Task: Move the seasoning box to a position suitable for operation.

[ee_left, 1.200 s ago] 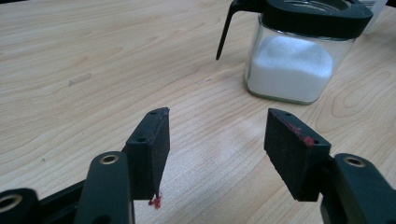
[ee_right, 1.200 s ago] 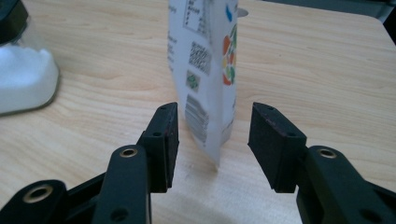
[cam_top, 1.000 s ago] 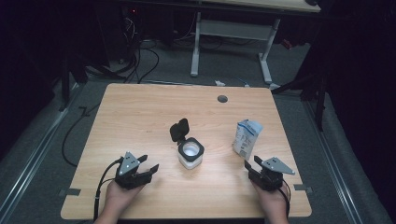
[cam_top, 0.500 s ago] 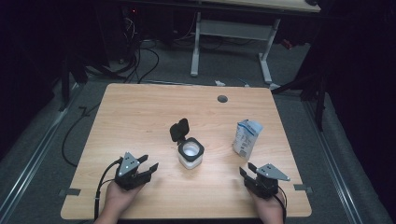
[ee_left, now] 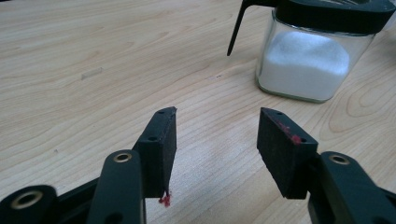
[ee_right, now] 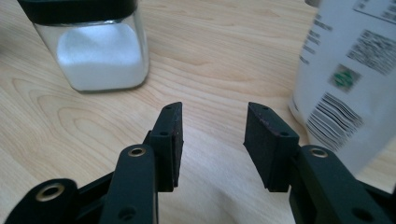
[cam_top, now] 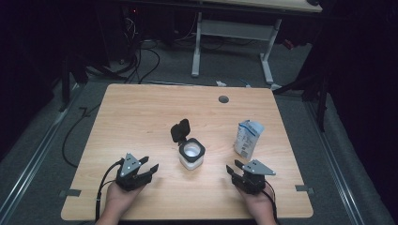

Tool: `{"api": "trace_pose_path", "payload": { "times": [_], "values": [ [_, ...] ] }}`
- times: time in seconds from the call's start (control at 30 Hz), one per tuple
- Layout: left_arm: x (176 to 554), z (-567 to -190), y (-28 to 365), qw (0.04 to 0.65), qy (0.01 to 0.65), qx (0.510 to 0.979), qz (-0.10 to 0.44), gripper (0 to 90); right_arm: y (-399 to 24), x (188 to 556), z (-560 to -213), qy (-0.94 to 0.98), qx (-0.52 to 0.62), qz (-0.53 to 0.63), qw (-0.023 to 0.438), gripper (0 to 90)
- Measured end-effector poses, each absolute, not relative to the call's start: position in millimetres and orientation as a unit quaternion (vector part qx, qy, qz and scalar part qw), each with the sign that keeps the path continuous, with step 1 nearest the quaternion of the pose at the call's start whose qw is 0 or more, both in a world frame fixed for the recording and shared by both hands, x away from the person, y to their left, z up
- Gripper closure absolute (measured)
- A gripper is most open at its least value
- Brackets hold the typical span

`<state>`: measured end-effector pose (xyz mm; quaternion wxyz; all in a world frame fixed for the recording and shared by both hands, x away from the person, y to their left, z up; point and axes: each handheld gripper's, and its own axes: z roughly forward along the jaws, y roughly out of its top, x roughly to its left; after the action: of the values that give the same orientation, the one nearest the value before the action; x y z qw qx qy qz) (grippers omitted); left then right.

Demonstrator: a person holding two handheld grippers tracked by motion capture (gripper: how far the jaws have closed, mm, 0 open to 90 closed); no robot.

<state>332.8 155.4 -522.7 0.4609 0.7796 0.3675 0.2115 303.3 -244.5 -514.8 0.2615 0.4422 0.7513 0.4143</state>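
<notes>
The glass jar [cam_top: 191, 155] stands at the centre of the frame on the wooden bench [cam_top: 141, 117], its black flip lid [cam_top: 180, 130] open and white powder inside. The paper carton [cam_top: 247, 138] stands to its right. The jar looks heavy, rigid, smooth and breakable; its flat side walls below the black collar seem the best hold. The carton looks light and crushable. The left gripper [cam_top: 150, 163], jaws just closing, and the right gripper [cam_top: 233, 166], jaws just reopening slightly, are both spread and empty, low in the frame. Dark room, cables on grey floor.

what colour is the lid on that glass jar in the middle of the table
Black. The lid stands flipped open above the jar of white powder; the high view shows it best.
</notes>
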Motion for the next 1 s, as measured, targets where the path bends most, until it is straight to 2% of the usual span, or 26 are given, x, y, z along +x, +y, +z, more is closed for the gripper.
{"api": "trace_pose_path", "payload": {
  "times": [0.17,0.5,0.73,1.0],
  "values": [
    [333.2,-523.9,154.7,0.461,0.37,0.78,0.208,49.3,-236.1,312.0,-518.0,0.757,0.436,0.414,0.257,56.7],
    [336.2,-522.7,155.8,0.472,0.384,0.768,0.199,54.2,-213.3,327.8,-511.2,0.751,0.443,0.42,0.251,66.5],
    [344.9,-521.6,152.2,0.47,0.408,0.758,0.196,53.9,-200.4,335.6,-502.4,0.753,0.429,0.427,0.259,70.6],
    [357.6,-512.9,142.5,0.468,0.423,0.753,0.19,66.0,-201.7,327.2,-506.1,0.753,0.42,0.442,0.248,73.6]
  ]
}}
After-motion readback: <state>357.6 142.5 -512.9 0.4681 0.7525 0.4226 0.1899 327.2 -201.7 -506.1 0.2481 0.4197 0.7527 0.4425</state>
